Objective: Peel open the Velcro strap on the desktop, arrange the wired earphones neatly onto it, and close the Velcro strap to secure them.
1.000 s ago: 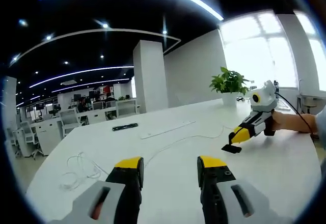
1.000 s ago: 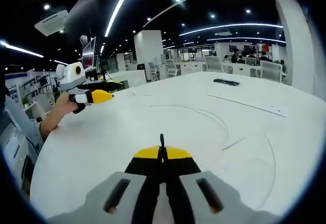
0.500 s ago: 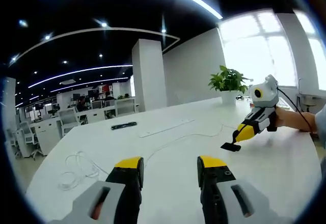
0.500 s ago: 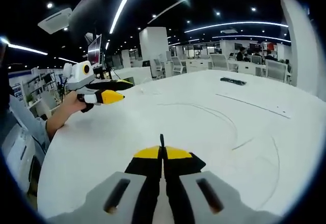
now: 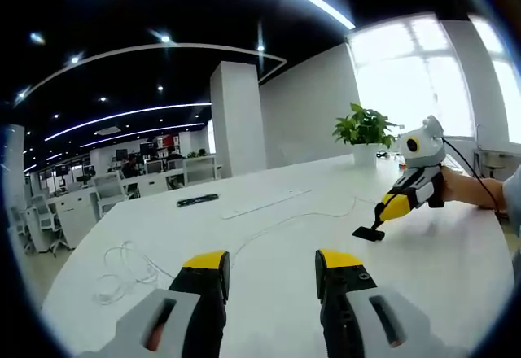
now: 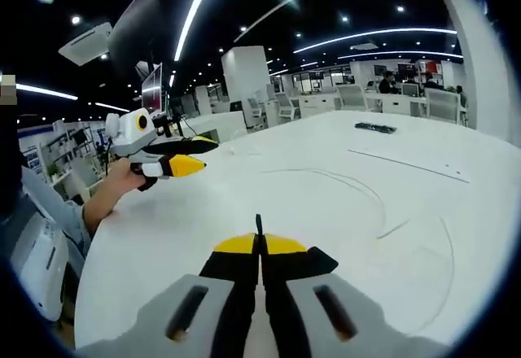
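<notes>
Your right gripper (image 5: 376, 229) has dipped back toward the worktop (image 5: 269, 252), jaws clamped on the Velcro strap (image 6: 259, 224). Left gripper (image 5: 269, 267) stays wide open; earphones (image 5: 130, 267) lie untouched at the worktop's left.

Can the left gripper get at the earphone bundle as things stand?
Probably yes: the left gripper is open, and only bare table lies between it and the earphone bundle, ahead to its left.

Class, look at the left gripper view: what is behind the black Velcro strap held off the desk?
Behind the black Velcro strap lies white desk; the right hand-held gripper pinches its upper end, hiding that part.
</notes>
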Action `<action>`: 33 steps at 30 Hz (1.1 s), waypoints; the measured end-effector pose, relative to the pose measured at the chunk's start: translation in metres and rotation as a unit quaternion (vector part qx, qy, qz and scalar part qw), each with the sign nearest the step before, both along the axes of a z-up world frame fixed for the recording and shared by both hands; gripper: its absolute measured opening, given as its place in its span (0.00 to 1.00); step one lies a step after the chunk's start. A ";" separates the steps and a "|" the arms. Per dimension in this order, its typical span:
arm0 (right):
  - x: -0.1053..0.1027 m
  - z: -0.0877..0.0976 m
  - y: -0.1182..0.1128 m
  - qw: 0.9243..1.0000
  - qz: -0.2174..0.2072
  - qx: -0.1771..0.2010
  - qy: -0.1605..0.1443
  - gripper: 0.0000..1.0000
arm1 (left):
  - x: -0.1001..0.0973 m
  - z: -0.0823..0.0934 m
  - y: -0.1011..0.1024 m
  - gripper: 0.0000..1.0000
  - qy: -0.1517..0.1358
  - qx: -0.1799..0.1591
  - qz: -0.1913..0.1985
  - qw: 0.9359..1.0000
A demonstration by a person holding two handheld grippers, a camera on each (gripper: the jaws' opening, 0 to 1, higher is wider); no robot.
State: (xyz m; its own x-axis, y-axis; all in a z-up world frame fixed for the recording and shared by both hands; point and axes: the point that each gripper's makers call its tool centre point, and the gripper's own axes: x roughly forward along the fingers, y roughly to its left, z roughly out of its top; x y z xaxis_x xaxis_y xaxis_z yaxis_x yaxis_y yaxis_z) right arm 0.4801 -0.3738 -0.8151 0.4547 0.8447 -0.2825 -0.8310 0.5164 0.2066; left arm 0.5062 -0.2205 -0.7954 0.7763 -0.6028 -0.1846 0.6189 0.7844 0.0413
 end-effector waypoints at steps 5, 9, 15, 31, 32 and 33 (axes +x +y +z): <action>-0.003 -0.002 -0.002 0.999 0.002 -0.031 -0.013 0.02 | 0.000 0.000 0.000 0.46 0.001 0.000 0.000 1.000; -0.004 -0.003 -0.001 0.999 0.008 -0.032 -0.008 0.02 | 0.001 -0.001 0.000 0.46 0.001 0.001 -0.001 1.000; -0.004 -0.001 -0.001 0.999 0.008 -0.030 -0.005 0.02 | 0.002 -0.001 0.001 0.46 0.001 0.000 0.000 1.000; -0.003 0.019 0.006 0.999 0.013 0.003 -0.029 0.03 | 0.004 -0.003 0.001 0.46 0.004 0.005 0.000 1.000; -0.001 0.020 0.004 0.999 0.012 0.000 -0.036 0.03 | 0.004 -0.003 0.001 0.46 0.004 0.004 0.000 1.000; 0.000 0.021 0.003 0.999 0.008 -0.001 -0.044 0.03 | 0.005 -0.002 0.002 0.46 0.004 0.004 0.000 1.000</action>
State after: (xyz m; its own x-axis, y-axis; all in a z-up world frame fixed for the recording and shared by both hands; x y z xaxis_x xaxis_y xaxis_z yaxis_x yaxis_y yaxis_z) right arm 0.4803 -0.3711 -0.7939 0.4635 0.8517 -0.2444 -0.8544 0.5027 0.1316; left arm 0.5107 -0.2189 -0.7978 0.7753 -0.6007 -0.1951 0.6186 0.7845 0.0426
